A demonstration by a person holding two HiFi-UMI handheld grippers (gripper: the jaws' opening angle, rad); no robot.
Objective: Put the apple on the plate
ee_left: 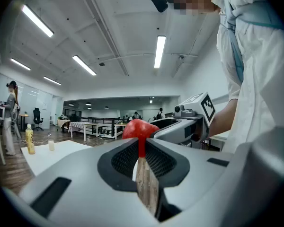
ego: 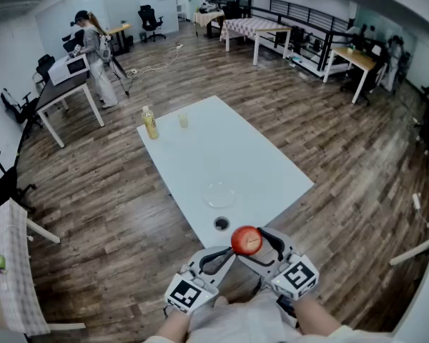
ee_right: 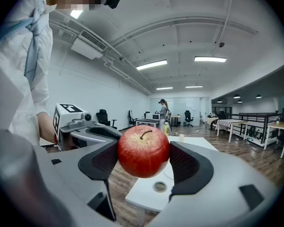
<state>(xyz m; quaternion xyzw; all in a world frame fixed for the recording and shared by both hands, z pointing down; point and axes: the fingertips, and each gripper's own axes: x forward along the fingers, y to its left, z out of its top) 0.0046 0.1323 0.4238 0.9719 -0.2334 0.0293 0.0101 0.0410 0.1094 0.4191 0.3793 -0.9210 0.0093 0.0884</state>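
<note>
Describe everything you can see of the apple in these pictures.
The apple is whole, round and glossy red with pale yellowish speckles; a short brown stem points up, so it sits upright. The right gripper clamps it on both sides between black textured pads. It hangs in the air by the near end of the white table, not yet on the clear plate; nothing else touches it.

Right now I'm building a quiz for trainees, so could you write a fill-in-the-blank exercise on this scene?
1. The right gripper clamps a red ____.
2. The clear ____ on the white table has nothing on it.
3. Beside the small cup at the table's far end stands a yellow ____.

Missing words: apple; plate; bottle.
</note>
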